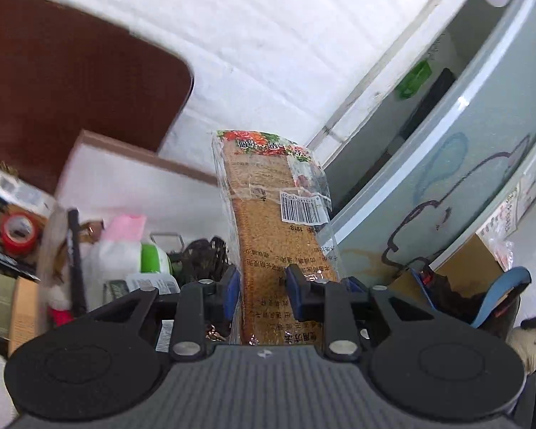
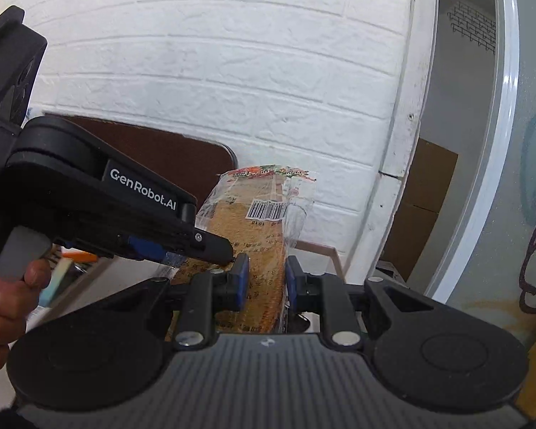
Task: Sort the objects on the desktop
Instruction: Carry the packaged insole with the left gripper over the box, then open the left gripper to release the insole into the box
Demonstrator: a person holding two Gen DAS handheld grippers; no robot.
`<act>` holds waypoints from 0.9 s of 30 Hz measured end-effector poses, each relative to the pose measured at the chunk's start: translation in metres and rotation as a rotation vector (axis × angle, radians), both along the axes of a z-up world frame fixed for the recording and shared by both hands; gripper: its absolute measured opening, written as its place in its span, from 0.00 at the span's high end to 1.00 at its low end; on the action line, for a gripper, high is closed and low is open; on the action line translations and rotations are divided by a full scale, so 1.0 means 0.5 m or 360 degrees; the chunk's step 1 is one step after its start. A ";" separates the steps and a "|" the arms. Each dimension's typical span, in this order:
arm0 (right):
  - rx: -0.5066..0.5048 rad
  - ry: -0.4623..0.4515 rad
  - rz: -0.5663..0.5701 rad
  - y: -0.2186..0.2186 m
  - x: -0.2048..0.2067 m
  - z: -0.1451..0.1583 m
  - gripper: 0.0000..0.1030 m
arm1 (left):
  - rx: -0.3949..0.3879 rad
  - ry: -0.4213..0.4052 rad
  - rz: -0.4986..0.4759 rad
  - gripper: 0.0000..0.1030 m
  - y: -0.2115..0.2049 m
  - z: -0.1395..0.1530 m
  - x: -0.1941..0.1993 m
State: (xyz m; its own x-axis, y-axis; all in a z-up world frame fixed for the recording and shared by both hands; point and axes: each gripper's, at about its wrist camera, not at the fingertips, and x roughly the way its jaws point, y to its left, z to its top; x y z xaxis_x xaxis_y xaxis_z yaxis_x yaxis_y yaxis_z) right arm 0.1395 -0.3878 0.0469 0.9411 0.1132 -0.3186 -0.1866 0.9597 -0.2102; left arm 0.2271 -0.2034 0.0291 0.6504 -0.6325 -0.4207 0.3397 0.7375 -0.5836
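A flat tan pack in clear plastic wrap (image 1: pixel 268 221), with a barcode label and a flowered top strip, stands up in the air between both grippers. My left gripper (image 1: pixel 262 286) is shut on its lower part, blue pads pressing both faces. In the right wrist view the same pack (image 2: pixel 257 236) is pinched by my right gripper (image 2: pixel 266 279), also shut on it. The left gripper's black body (image 2: pixel 132 211) reaches in from the left, its fingertip at the pack's edge, with a person's hand (image 2: pixel 7 296) on its handle.
A white brick wall (image 1: pixel 268 35) is behind. A brown board (image 1: pixel 71 82) leans at left. Clutter lies low left: red tape roll (image 1: pixel 18 232), green and white bottle (image 1: pixel 153 257), black pen (image 1: pixel 75 261). A grey-blue door with drawings (image 1: pixel 464 186) stands at right.
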 end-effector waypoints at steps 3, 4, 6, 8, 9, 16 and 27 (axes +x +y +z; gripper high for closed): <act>-0.0012 0.0075 -0.0001 -0.019 0.040 -0.018 0.80 | 0.0006 0.0091 -0.0002 0.72 -0.023 -0.026 0.030; -0.0009 0.0100 -0.0005 -0.026 0.052 -0.025 0.80 | 0.0007 0.0114 -0.0014 0.75 -0.031 -0.034 0.039; 0.0021 0.0156 0.0036 -0.036 0.076 -0.038 0.80 | 0.0014 0.0157 -0.0050 0.80 -0.050 -0.049 0.053; -0.0042 0.0212 0.0037 -0.029 0.093 -0.053 0.82 | 0.0058 0.0169 -0.0051 0.82 -0.068 -0.061 0.065; -0.0099 0.0240 0.0013 -0.024 0.100 -0.062 0.82 | 0.0065 0.0184 -0.0051 0.82 -0.073 -0.069 0.072; -0.0138 0.0423 -0.0001 -0.031 0.126 -0.104 0.82 | 0.0086 0.0241 -0.0051 0.73 -0.071 -0.096 0.098; -0.0158 0.0700 0.0022 -0.021 0.145 -0.122 0.46 | 0.0115 0.0251 0.0006 0.13 -0.058 -0.095 0.097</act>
